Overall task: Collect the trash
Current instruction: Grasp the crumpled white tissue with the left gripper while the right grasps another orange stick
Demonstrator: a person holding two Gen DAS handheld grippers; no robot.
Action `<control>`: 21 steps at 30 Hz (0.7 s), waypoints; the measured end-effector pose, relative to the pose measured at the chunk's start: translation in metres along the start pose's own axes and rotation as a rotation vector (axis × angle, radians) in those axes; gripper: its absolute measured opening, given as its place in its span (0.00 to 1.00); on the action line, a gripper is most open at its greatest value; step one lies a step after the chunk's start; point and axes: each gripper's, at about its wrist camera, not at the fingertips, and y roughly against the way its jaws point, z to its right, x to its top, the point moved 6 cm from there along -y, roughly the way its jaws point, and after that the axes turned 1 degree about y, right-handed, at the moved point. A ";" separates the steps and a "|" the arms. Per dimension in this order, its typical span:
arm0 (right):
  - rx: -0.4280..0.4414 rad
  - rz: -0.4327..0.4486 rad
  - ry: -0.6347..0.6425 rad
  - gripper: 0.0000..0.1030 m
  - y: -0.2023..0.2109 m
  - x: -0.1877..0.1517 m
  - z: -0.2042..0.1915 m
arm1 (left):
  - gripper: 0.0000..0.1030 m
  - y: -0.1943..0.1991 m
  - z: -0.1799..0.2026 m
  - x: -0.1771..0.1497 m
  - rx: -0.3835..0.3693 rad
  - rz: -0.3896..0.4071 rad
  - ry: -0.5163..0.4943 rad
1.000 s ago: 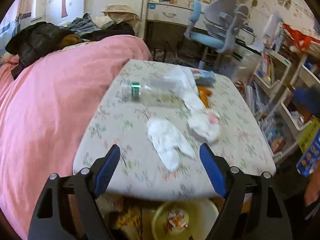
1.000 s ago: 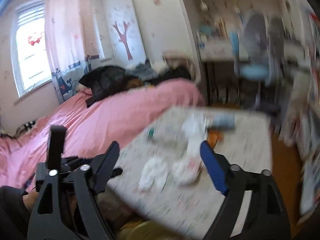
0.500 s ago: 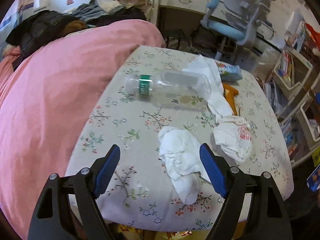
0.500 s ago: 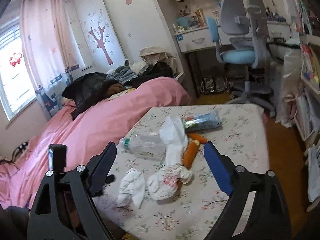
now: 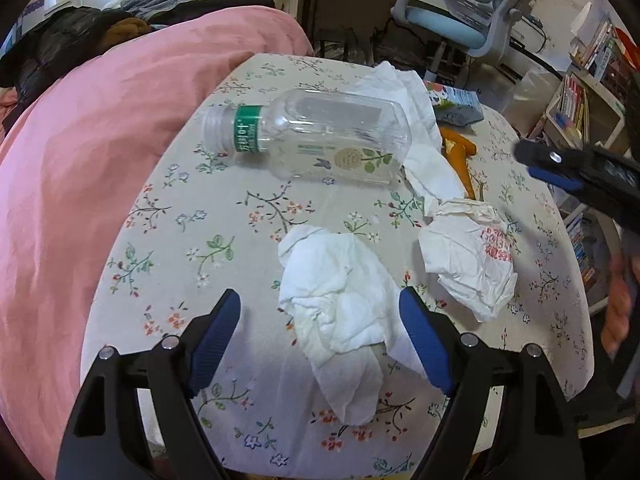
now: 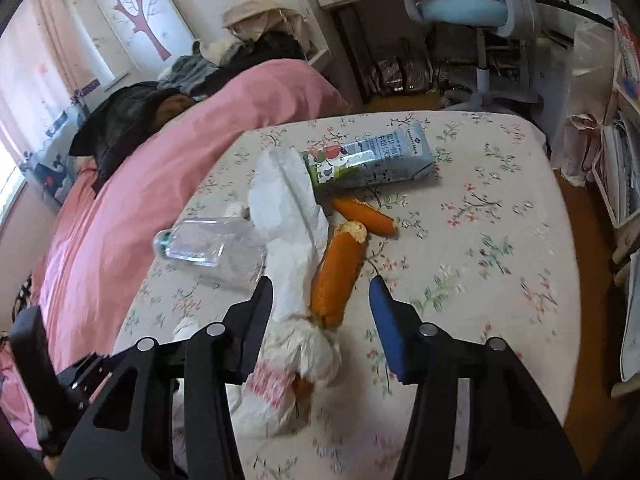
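Your left gripper (image 5: 320, 320) stands wide apart around the crumpled tissue (image 5: 340, 300), seemingly not pressing it. Your right gripper (image 6: 320, 304) is closing, with the carrot piece (image 6: 336, 276) and white wrapper (image 6: 292, 220) between its fingers. The clear bottle (image 5: 320, 136) at upper centre looks empty.

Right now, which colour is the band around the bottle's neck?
Green, with white lettering; the bottle shows best in the left wrist view.

Left gripper (image 5: 320, 322): jaws spread wide, angled steeply downward, pads gripping nothing. Right gripper (image 6: 320, 304): jaws closing, angled downward, pads not yet pressing anything. A blurred hand (image 5: 618, 312) shows behind the right gripper
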 end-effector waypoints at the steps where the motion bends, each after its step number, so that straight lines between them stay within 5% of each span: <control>1: -0.013 -0.006 0.010 0.47 -0.005 0.002 -0.001 | 0.76 -0.002 0.001 0.000 0.003 -0.005 -0.003; 11: -0.108 -0.118 0.021 0.45 -0.072 0.002 0.009 | 0.76 -0.018 0.004 -0.005 0.026 -0.052 -0.029; 16: -0.123 -0.117 0.042 0.26 -0.078 0.003 0.012 | 0.76 -0.022 0.010 -0.004 0.045 -0.040 -0.068; 21: -0.082 -0.088 -0.029 0.20 -0.069 0.007 0.023 | 0.36 -0.019 0.020 -0.004 0.006 -0.017 -0.125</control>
